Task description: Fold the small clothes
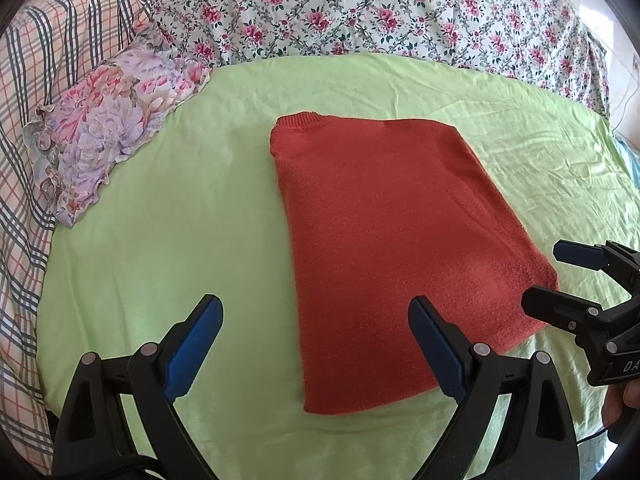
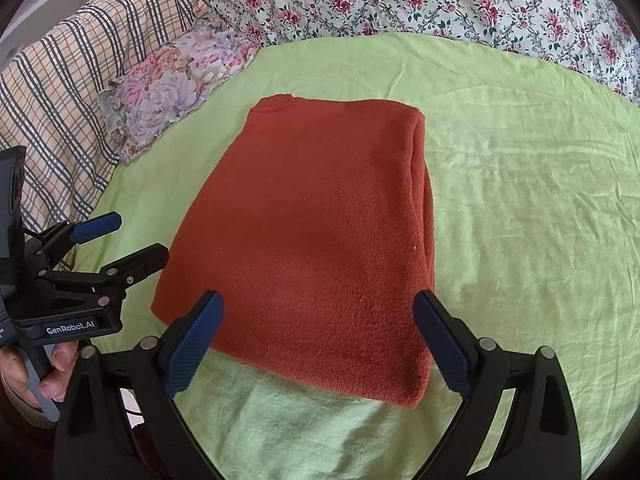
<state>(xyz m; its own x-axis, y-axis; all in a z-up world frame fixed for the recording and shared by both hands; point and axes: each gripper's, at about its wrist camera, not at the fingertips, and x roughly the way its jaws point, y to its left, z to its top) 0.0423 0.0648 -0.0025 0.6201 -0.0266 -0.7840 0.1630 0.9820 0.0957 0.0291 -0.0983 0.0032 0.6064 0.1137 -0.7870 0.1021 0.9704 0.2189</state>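
your left claw (image 1: 316,344) hangs spread and empty at the sweater's (image 1: 384,248) near hem; right claw (image 2: 318,342) too, gaping over the same hem; long axis runs away from you, collar far; rust knit, sleeves tucked in, a neat slab on the green sheet (image 1: 160,240); both sit equally near.

Folded red sweater (image 1: 384,248) lies before the spread left gripper (image 1: 316,344).
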